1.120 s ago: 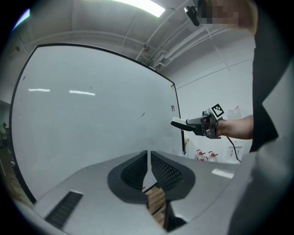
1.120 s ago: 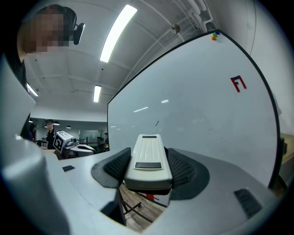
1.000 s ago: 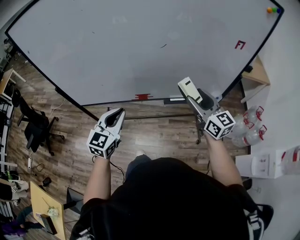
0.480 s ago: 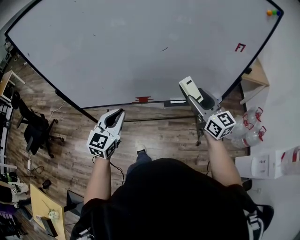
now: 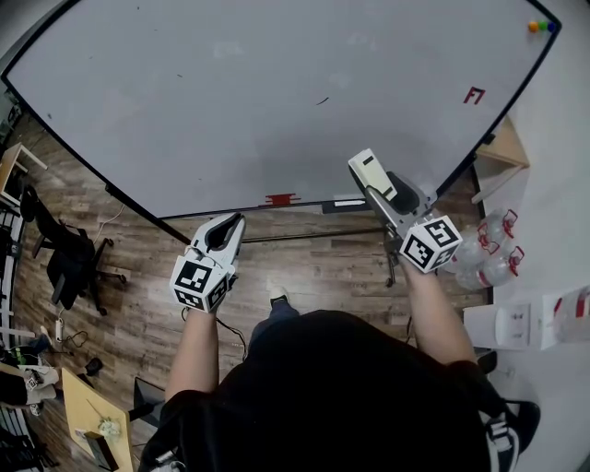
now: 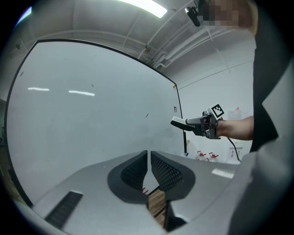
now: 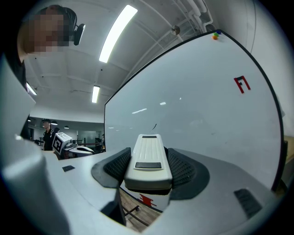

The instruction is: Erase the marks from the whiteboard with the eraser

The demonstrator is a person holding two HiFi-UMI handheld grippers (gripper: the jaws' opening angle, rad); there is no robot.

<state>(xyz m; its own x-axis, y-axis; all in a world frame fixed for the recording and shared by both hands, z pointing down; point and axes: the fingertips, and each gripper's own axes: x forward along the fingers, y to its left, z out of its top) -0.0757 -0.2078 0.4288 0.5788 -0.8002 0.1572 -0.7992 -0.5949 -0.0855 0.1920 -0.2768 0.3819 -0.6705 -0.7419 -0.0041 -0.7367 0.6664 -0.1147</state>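
Note:
The whiteboard fills the upper head view; it also shows as the whiteboard and the whiteboard in the gripper views. A red mark sits near its right edge, and a short black stroke near the middle. My right gripper is shut on the white eraser, a little short of the board's lower edge. The eraser sits between the ribbed pads, pointing at the board below the red mark. My left gripper hangs below the board, its jaws together and empty.
A red logo and a tray strip mark the board's bottom edge. Water jugs stand on the floor at right beside a wooden stand. An office chair is at left. Coloured magnets sit in the board's top right corner.
Both grippers hold nearly the same place; the view has shifted slightly, and the right gripper with the eraser has edged a touch left.

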